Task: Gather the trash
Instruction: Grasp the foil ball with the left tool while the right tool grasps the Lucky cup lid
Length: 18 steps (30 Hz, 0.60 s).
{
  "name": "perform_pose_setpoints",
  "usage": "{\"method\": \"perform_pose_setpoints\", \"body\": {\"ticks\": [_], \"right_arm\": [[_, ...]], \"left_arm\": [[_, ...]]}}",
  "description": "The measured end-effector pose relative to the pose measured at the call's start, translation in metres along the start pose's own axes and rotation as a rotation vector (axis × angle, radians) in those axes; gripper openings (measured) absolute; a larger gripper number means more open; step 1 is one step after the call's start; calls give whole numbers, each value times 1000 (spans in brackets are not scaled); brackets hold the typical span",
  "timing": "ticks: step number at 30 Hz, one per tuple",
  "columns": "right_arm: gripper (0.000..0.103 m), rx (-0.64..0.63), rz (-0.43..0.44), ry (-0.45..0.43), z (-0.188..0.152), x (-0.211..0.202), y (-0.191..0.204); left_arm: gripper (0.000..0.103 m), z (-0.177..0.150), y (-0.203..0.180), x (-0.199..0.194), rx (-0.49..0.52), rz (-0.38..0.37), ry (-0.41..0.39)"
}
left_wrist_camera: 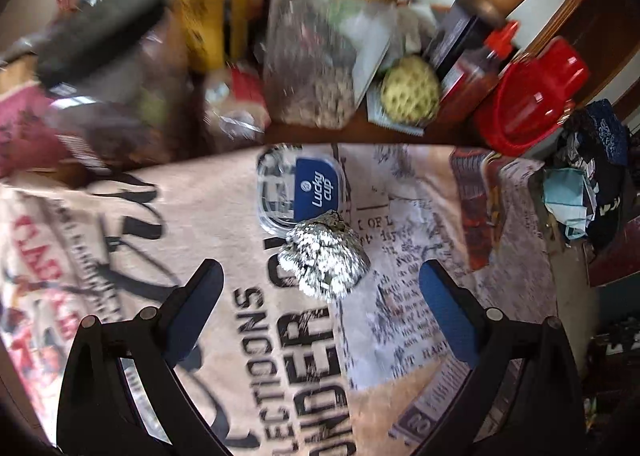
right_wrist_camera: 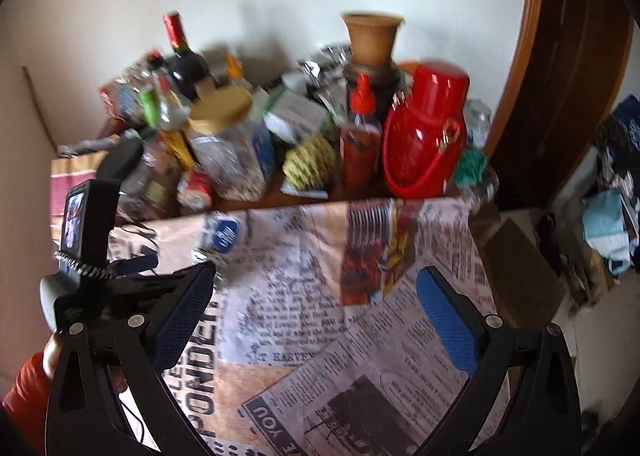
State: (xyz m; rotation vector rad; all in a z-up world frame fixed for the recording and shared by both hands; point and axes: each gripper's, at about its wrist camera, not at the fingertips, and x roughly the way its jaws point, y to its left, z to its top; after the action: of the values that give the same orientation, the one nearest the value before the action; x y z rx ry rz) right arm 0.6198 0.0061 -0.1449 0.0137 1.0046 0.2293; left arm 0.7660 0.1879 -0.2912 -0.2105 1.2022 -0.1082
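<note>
Now: left gripper (left_wrist_camera: 320, 288) spread, foil ball (left_wrist_camera: 323, 259) just ahead. Straddle ball, avoid Lucky cup lid (left_wrist_camera: 302, 189) touching it; pinch gently. Right gripper (right_wrist_camera: 316, 296) spread, empty.

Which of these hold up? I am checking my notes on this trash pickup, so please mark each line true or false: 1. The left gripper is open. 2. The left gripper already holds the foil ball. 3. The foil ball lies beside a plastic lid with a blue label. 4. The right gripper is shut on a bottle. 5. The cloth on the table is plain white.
1. True: the left gripper stands open, fingers wide apart.
2. False: the foil ball lies on the cloth, ahead of the open fingers, not held.
3. True: it lies against the near edge of the plastic lid.
4. False: the right gripper is open and holds nothing.
5. False: the cloth is printed with newspaper text and pictures.
</note>
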Motion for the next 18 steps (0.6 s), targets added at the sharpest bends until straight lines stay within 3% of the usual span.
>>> {"method": "perform_pose_setpoints", "body": {"ticks": [4, 6, 7, 12, 18], "right_arm": [[101, 21, -13, 46, 0, 17, -3], [101, 24, -16, 61, 1, 25, -2], [101, 23, -13, 67, 3, 29, 0], [101, 11, 43, 111, 10, 56, 17], [101, -50, 138, 184, 16, 113, 63]], "left_arm": [[84, 3, 0, 33, 25, -3, 59], [63, 2, -1, 46, 47, 3, 74], [60, 1, -1, 50, 57, 0, 84], [59, -6, 11, 26, 64, -25, 4], [59, -8, 67, -19, -8, 15, -57]]}}
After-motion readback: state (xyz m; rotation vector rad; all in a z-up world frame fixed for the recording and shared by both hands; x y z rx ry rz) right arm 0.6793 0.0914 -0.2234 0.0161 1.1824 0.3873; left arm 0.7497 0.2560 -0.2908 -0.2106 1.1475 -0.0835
